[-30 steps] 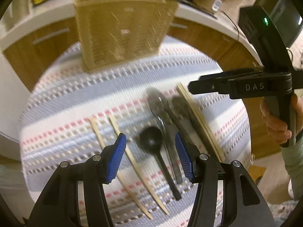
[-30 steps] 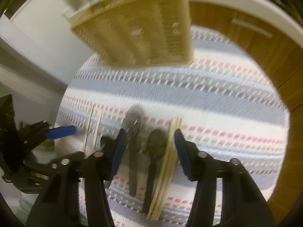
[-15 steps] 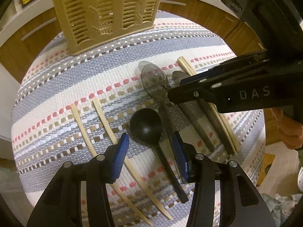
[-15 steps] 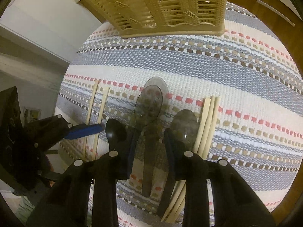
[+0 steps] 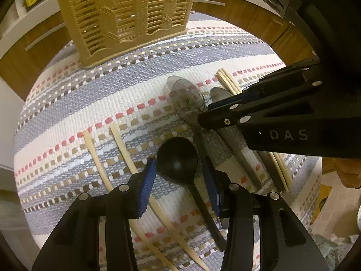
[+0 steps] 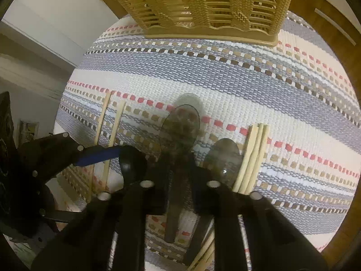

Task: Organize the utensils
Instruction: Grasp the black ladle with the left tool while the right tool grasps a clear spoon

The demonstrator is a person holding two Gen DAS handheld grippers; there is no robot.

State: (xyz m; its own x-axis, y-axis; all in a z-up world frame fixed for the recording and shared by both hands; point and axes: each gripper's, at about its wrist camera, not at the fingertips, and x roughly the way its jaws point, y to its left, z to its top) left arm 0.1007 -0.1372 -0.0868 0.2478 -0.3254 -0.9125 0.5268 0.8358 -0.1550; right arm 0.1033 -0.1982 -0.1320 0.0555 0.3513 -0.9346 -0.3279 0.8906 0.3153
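Utensils lie on a striped woven mat [image 5: 90, 94]. A black spoon [image 5: 177, 158] has its bowl between the blue pads of my left gripper [image 5: 180, 186]. The jaws are closing, and a thin gap still shows beside the bowl. My right gripper [image 6: 180, 178] is closing on the neck of a smoky translucent spoon [image 6: 180, 124], and its fingers press on both sides. A second grey spoon [image 6: 223, 158] and a bundle of chopsticks [image 6: 255, 153] lie to its right. Two separate chopsticks [image 5: 121, 144] lie left of the black spoon. The tan slatted utensil basket [image 5: 126, 11] stands at the mat's far edge.
Wooden cabinet fronts [image 5: 248, 15] curve round behind the mat. The mat's near and left edges drop off to the floor [image 5: 9, 214]. A person's hand [image 5: 347, 171] holds the right gripper's handle at the right. The two grippers work close together, side by side.
Both grippers have sunk toward the utensils. The right jaws narrowed from wide onto the translucent spoon's neck. The left jaws narrowed a little around the black spoon's bowl.
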